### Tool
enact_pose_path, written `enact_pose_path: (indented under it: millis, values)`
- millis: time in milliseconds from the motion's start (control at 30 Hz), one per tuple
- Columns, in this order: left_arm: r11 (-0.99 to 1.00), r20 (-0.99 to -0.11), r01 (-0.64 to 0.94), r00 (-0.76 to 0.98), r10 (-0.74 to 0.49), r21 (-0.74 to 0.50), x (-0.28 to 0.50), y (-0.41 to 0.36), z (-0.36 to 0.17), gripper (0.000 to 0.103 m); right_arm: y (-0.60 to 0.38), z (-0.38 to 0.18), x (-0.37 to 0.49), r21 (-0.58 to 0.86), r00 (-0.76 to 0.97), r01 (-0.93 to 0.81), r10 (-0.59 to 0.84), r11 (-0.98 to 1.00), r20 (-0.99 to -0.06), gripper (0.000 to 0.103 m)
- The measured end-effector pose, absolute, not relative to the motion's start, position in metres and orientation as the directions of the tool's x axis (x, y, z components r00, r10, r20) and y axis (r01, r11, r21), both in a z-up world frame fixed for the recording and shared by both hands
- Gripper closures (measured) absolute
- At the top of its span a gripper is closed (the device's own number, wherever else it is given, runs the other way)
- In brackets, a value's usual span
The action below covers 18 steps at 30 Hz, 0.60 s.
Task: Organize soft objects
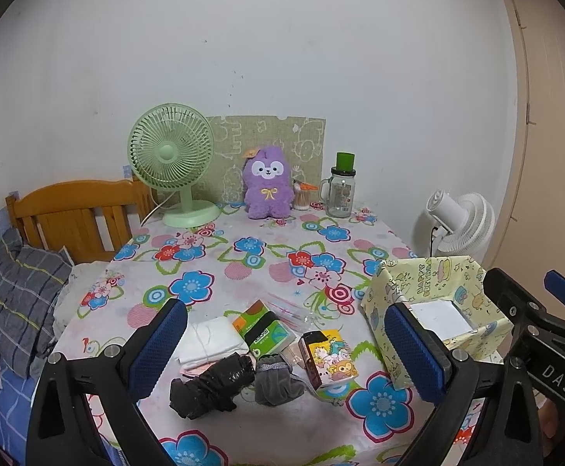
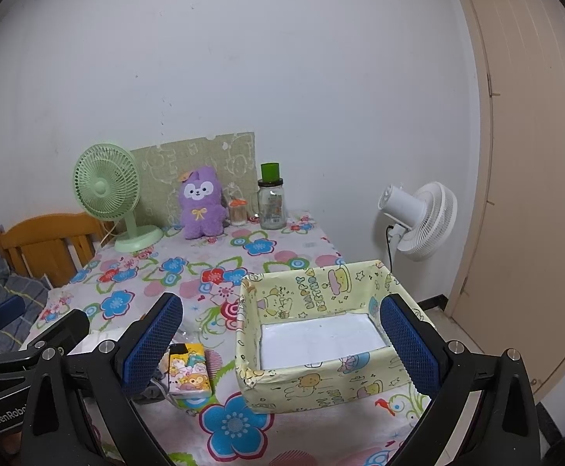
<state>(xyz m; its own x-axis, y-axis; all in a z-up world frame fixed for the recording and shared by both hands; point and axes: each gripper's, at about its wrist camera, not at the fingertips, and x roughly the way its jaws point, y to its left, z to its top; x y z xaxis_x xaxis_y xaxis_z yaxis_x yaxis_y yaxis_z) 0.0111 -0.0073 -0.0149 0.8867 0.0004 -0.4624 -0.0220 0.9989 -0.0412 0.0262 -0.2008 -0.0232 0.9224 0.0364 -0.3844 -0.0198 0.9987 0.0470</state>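
Left gripper (image 1: 284, 339) spread wide, empty, hovering above the soft pile: black bundle (image 1: 212, 386), grey pouch (image 1: 276, 378), tissue packs (image 1: 269, 330). Right gripper (image 2: 282, 339) likewise spread, over the yellow box (image 2: 317, 380) (nothing inside but a white liner). Risk: items touch, so one pinch may drag a neighbour.

We saw tissue packs (image 1: 265, 330), a black bundle (image 1: 210, 384) and grey pouch (image 1: 276, 378) lying beside the open yellow box (image 2: 321, 330).
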Motion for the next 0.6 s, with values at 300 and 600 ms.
enact_pose_path:
  millis: [300, 600]
  values:
    - [0.999, -0.448, -0.023, 0.894, 0.002, -0.043, 0.002, -0.007, -0.012, 0.001, -0.201, -0.020, 0.018, 0.048, 0.926, -0.021, 0.038, 0.999, -0.375, 0.000]
    - [0.999, -0.443, -0.023, 0.896, 0.002, -0.043, -0.001, -0.008, -0.011, 0.001, -0.202, -0.018, 0.018, 0.049, 0.927, -0.022, 0.039, 0.999, -0.374, 0.000]
